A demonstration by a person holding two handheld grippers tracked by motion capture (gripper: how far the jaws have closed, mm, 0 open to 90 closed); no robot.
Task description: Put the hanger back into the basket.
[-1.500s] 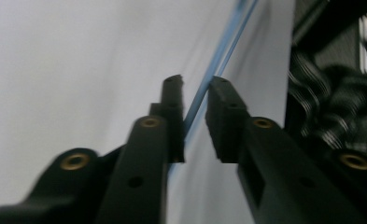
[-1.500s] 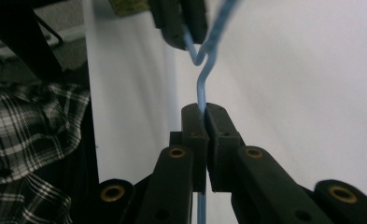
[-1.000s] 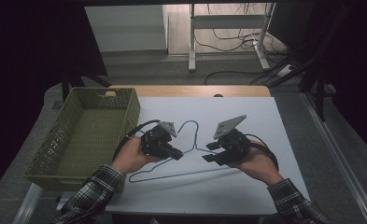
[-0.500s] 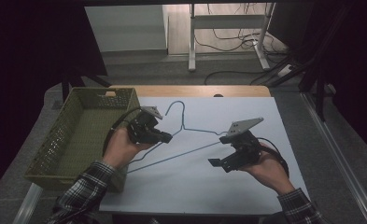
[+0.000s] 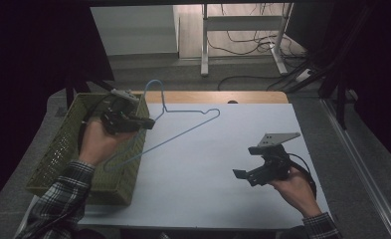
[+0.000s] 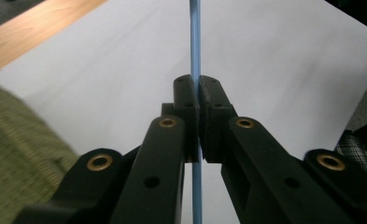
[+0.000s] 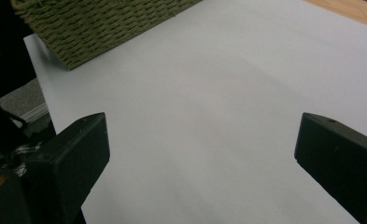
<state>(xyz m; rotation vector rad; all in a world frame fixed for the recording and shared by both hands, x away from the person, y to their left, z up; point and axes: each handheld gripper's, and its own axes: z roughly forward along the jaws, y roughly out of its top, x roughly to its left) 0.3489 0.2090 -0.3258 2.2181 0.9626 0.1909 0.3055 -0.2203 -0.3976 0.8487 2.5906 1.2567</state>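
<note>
Lifting the blue wire hanger (image 5: 180, 127) clear of the white sheet (image 5: 223, 164) and swinging it leftward toward the woven green basket (image 5: 58, 154), compared with a second ago, when it lay flat on the sheet between both tools. Now carried by the left gripper (image 5: 146, 124) alone, clenched hard on one thin wire of the hanger (image 6: 195, 56), jaws pressed together with the blue strand pinched between the pads (plain enough in the left gripper view, where the wire runs straight up through the closed jaws). Hook end (image 5: 155, 89) up in the air past the basket's far corner, lower corner of the frame already over the basket's near rim, long bar slanting out above the sheet. Right gripper (image 5: 243, 174) meanwhile pulled back to the right part of the sheet, well apart from the hanger; jaws just been opening, now spread wide with nothing between them, only bare white sheet and a corner of the basket (image 7: 106, 28) ahead in the right gripper view. Judged from this: handover finished, hanger in one-handed carry, next step most likely lowering it into the basket, with some risk of the wide frame catching on the rim. No brand, label or legible writing on the hanger, basket, sheet or grippers.
</note>
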